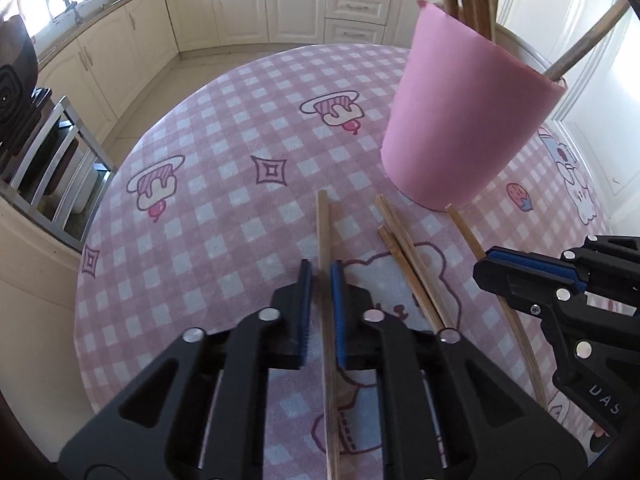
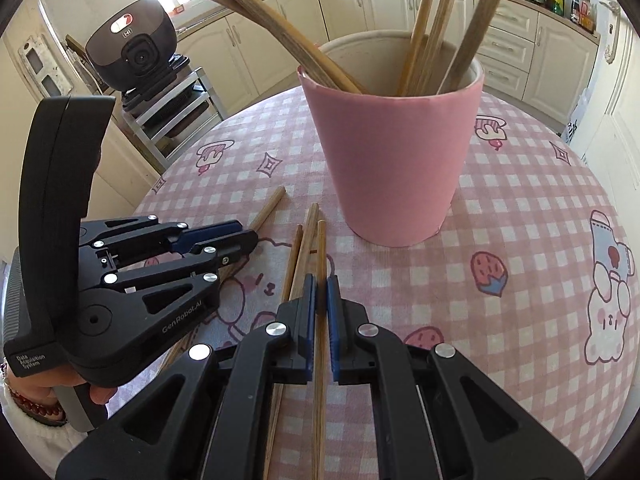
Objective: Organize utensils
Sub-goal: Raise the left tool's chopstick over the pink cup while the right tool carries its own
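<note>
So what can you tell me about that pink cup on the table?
The pink cup is a matte, tapered holder, wider at the rim than at the base, with a pale cream inside. It stands upright on the pink checked tablecloth. Several wooden chopsticks stand in it, leaning against the rim in different directions. More loose chopsticks lie on the cloth just in front of its base, though whether any touches it is unclear. Neither gripper touches the cup.

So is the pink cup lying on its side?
No, the pink cup stands upright on the checked tablecloth with chopsticks sticking out of its top.
</note>
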